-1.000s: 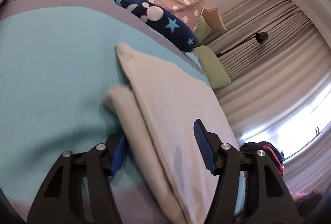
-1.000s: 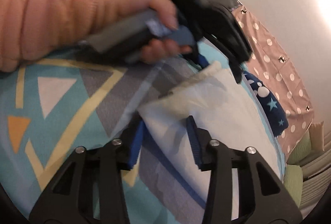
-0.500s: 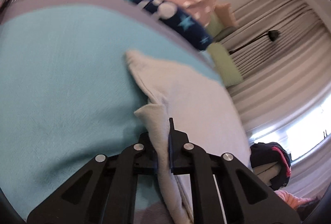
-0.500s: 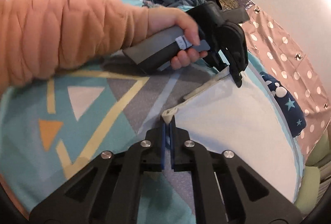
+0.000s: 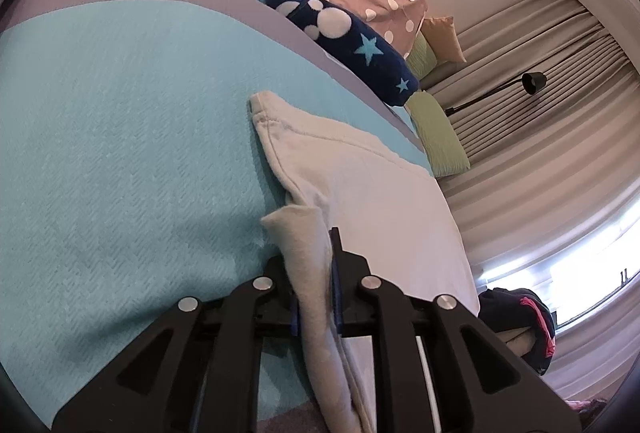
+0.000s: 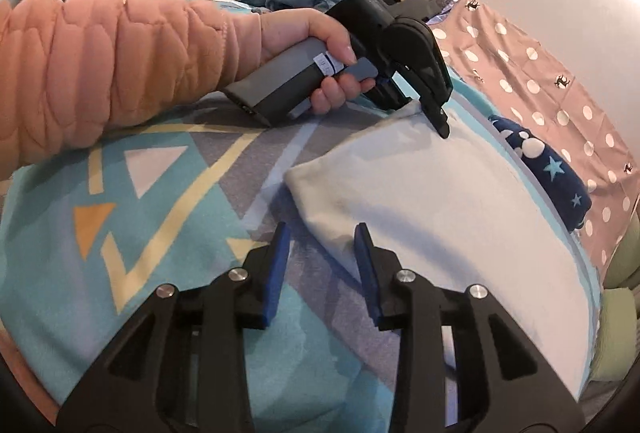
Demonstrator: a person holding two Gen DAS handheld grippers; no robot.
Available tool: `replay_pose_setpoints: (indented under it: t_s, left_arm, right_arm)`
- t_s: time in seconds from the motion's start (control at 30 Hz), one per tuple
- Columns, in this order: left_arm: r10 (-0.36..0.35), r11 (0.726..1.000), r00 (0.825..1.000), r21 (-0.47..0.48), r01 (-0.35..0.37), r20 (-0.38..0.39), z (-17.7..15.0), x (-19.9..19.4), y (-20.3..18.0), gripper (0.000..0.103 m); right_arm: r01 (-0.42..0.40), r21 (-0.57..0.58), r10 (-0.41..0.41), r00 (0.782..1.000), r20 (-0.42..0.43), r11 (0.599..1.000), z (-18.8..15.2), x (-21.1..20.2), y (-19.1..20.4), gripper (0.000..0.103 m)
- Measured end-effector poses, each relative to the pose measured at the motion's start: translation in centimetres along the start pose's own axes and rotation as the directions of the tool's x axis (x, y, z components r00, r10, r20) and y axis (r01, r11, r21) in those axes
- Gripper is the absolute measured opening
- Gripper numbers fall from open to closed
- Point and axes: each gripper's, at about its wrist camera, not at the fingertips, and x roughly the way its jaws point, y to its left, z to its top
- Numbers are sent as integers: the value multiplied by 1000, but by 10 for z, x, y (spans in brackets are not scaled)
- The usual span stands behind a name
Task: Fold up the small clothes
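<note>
Turquoise bedspread (image 5: 120, 161) covers the bed, largest thing in both views; pale grey garment (image 5: 360, 201) lies flat on it, already doubled over, with navy star-print blanket (image 5: 340, 33) just beyond the garment's far edge and a green cushion (image 5: 440, 133) past that. Left gripper (image 5: 316, 297) is pressed together, pinching a bunched corner of the garment that stands up between its pads. Right gripper (image 6: 320, 265) is spread, its fingers straddling the garment's near edge, nothing gripped. Step in hand looks like mid-fold: one corner taken, the other not (my read). Next move calls for the right gripper to nip the near edge, then both lifting together so the cloth folds evenly. Right wrist view shows the hand (image 6: 320, 65) in a pink sleeve, and the patterned part of the bedspread; left wrist view alone shows the pinch close up, plus curtains (image 5: 540, 93) and lamp (image 5: 534, 83).
</note>
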Motion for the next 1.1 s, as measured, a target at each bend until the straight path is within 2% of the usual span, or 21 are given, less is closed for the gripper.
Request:
replay_pose_setpoints:
  t_s: [0.13, 0.33, 0.4, 0.43, 0.47, 0.6, 0.73, 0.87, 1.0, 1.1]
  left_arm:
    - [-1, 1000, 1000, 15, 1, -5, 1, 2, -1, 12]
    - [-16, 999, 1000, 34, 17, -25, 8, 10, -3, 12]
    - [-17, 999, 999, 45, 18, -31, 10, 14, -6, 12]
    - [-17, 999, 999, 49, 19, -32, 11, 15, -7, 12]
    - [-17, 998, 999, 57, 18, -32, 12, 16, -8, 12]
    - [-18, 997, 1000, 69, 19, -15, 12, 13, -14, 8]
    - [1, 997, 1000, 75, -2, 15, 16, 7, -28, 7]
    - [10, 996, 1000, 93, -12, 22, 22, 4, -51, 7]
    - [58, 994, 998, 97, -58, 2, 29, 8, -73, 7]
    - [94, 992, 995, 83, -93, -12, 33, 13, -87, 7]
  right_arm:
    - [65, -89, -65, 998, 0, 994, 14, 10, 19, 34]
    - [117, -87, -119, 993, -18, 989, 33, 33, 22, 33]
    - [116, -89, -119, 993, -18, 989, 34, 35, 23, 23]
    - [124, -84, -127, 992, -21, 989, 34, 35, 21, 12]
    - [125, -57, -126, 992, -21, 991, 34, 34, 17, 10]
    - [37, 119, -41, 998, 37, 992, 38, 14, -14, 9]
    - [4, 231, -29, 994, 105, 973, 35, -9, -39, 9]
    - [-43, 321, -2, 991, 137, 946, 27, -27, -64, 9]
    - [-81, 404, 9, 984, 177, 911, 18, -44, -88, 9]
    - [-123, 481, 25, 978, 206, 868, 6, -55, -107, 9]
